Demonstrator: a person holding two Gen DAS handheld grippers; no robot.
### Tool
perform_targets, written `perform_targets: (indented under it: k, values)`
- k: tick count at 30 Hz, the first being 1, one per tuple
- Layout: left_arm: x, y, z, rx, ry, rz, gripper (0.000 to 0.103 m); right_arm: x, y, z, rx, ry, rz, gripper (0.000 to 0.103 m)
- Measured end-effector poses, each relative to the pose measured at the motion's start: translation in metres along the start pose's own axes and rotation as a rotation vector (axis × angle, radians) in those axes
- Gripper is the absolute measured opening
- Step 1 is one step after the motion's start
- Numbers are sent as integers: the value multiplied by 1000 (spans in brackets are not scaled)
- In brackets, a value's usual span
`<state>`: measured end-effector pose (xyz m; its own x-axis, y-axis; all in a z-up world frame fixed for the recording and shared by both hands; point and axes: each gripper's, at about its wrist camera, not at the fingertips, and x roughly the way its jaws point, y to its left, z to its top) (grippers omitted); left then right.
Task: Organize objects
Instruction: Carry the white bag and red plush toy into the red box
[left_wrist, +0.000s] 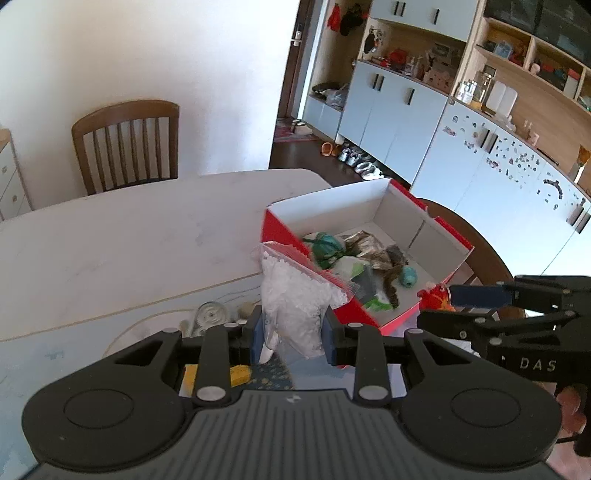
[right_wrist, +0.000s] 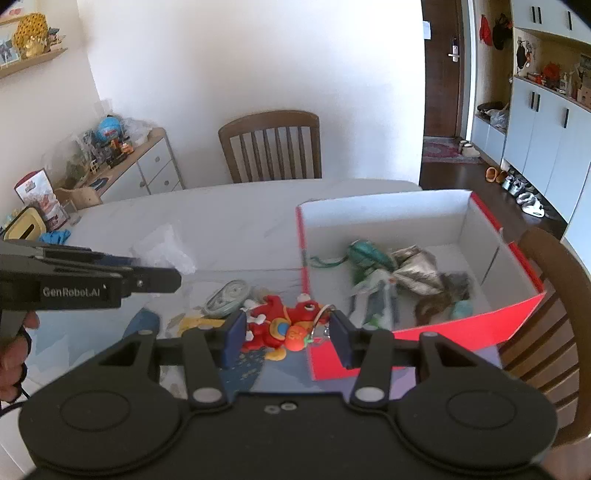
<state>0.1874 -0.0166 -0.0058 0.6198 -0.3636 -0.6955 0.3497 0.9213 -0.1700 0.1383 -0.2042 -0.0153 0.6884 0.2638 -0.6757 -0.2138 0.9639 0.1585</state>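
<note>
Left claw (left_wrist: 293, 338) clamps bag of white pellets (left_wrist: 295, 295) beside red box's (right_wrist: 517, 302) near corner; right claw (right_wrist: 288, 334), jaws spread, straddles red toy keychain (right_wrist: 275, 323) lying on surface (right_wrist: 229, 221) just outside box.

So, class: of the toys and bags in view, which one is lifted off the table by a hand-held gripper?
The clear bag of white pellets, pinched by the left hand-held gripper. The red toy lies on the table; the others sit in the red box.
</note>
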Motion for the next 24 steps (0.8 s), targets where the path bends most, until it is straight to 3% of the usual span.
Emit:
perform_targets:
  k: [24]
  values:
    - [81, -102, 33, 64, 62, 12, 30, 5, -121, 18, -54, 12, -39, 48]
